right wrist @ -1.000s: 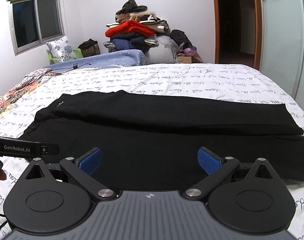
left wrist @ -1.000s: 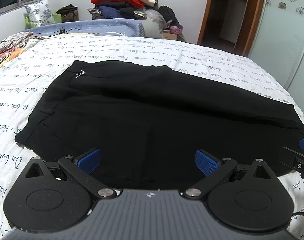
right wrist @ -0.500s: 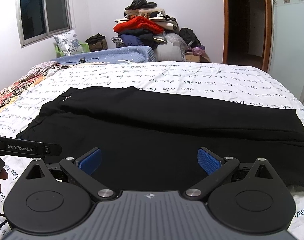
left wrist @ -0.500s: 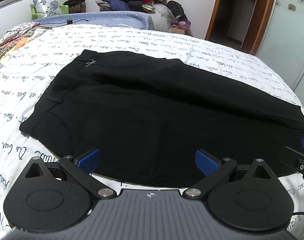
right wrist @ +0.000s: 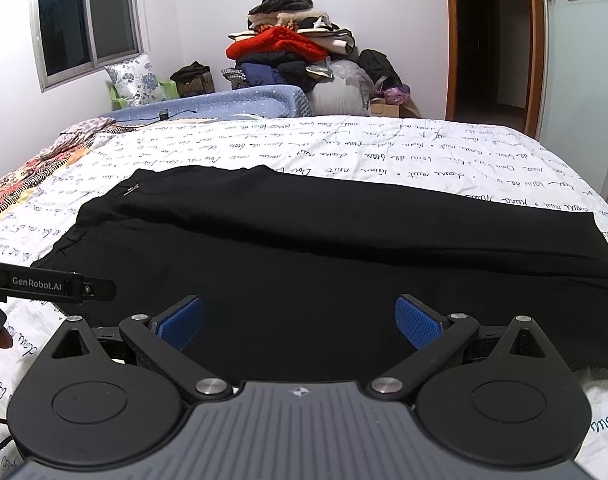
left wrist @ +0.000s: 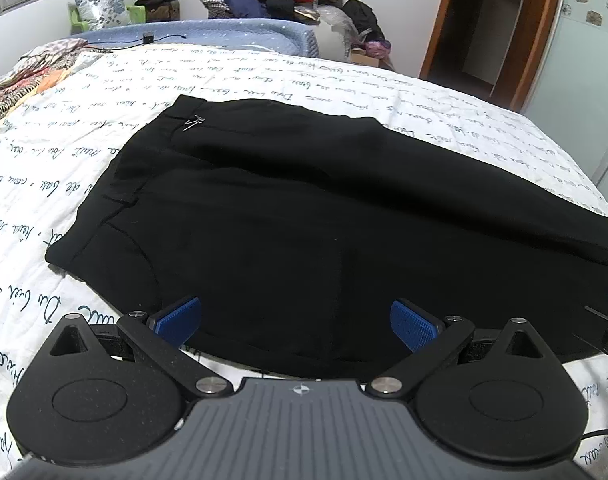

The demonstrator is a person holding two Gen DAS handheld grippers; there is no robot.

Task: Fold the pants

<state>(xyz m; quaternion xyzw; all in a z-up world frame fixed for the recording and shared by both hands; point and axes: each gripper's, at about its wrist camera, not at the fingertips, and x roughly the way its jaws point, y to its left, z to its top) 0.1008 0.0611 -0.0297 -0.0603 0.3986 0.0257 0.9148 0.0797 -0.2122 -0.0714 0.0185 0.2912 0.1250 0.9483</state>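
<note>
My left gripper (left wrist: 296, 320) hung w/ jaws spread wide, nothing in them, over the near edge of the black pants (left wrist: 304, 216), waistband end to its left. Pants lay flat across the bed (left wrist: 84, 184), legs already doubled lengthwise, matte soft fabric w/ low creases. Right gripper (right wrist: 298, 322) was likewise apart & empty, nearer the cuffs. Prob. next: both pinch the near edge for the crosswise fold, catching both layers.

matt black cloth pants (left wrist: 304, 216) on printed cotton bedsheet (left wrist: 56, 160).
</note>
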